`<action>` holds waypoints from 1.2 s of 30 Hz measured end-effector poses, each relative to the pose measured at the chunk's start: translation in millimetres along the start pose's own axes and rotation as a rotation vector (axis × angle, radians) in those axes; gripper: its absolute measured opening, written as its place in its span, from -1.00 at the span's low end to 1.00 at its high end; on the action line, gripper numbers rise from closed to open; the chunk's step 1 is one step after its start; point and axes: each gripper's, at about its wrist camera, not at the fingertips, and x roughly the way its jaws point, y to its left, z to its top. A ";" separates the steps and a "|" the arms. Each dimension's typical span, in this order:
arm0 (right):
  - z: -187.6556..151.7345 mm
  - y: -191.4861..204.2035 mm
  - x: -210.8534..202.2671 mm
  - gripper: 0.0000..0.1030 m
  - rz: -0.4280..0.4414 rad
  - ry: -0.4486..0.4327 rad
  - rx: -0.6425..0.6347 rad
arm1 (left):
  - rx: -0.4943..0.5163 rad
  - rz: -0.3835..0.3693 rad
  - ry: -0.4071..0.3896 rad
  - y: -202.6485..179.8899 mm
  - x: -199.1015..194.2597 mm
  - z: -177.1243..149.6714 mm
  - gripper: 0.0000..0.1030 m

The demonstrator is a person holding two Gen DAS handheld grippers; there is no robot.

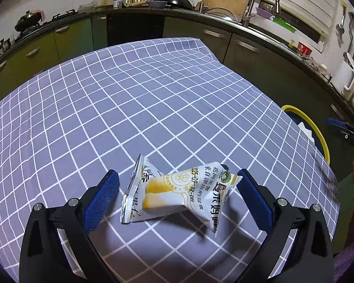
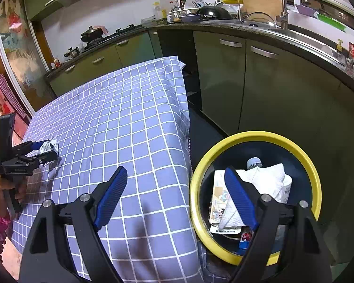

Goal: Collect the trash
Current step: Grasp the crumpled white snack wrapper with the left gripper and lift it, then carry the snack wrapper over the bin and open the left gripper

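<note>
A crumpled white and yellow snack wrapper [image 1: 177, 193] lies on the blue checked tablecloth [image 1: 153, 99]. My left gripper [image 1: 178, 176] is open, with its blue pads on either side of the wrapper; the right pad is close to the wrapper's edge. In the right wrist view the left gripper [image 2: 47, 152] and the wrapper [image 2: 49, 147] show at the table's left edge. My right gripper [image 2: 175, 179] is open and empty, above the table's right edge and the yellow-rimmed bin [image 2: 316, 181]. The bin holds paper towel [image 2: 266, 179], a bottle [image 2: 254, 162] and packaging.
The bin's yellow rim [image 1: 318, 132] stands on the floor to the right of the table. Green kitchen cabinets [image 2: 236, 75] with a dark counter, a sink tap [image 1: 254, 2] and a stove [image 2: 94, 35] run behind and to the right.
</note>
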 end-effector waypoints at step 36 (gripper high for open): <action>-0.9 11.6 0.0 0.55 0.006 0.002 -0.006 | 0.095 0.063 -0.025 -26.3 -32.7 1.6 0.44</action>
